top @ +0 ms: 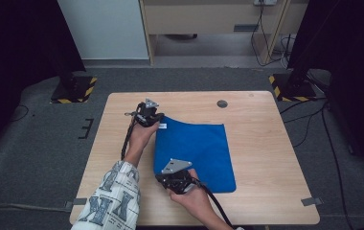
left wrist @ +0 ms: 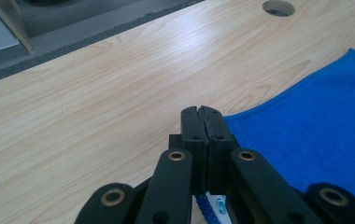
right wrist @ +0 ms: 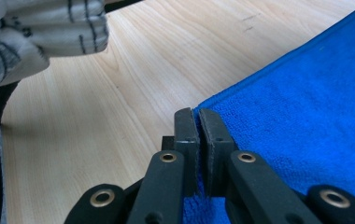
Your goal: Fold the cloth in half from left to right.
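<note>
Cloth: blue cloth (top: pixel 194 153) lies on the wooden table (top: pixel 261 158), a little left of the middle; I see its left side drawn up off the wood at two corners.
Far corner: my left gripper (top: pixel 155 120) has it, at the cloth's far left corner, beside a small white tag (top: pixel 163 126).
Left jaws: pressed together in the left gripper view, with blue cloth and the tag pinched below the left gripper (left wrist: pixel 199 112).
Near corner: my right gripper (top: pixel 168 178) has the cloth's near left corner.
Right jaws: clamped on the cloth edge in the right gripper view, the blue hem running into the slit of the right gripper (right wrist: pixel 197 114).
Sleeve: patterned sleeve (top: pixel 110 196) on my left forearm, near the table's front left edge.
Table hole: a round hole (top: pixel 222 103) sits beyond the cloth, apart from it.
Rest of cloth: right half flat on the wood.
</note>
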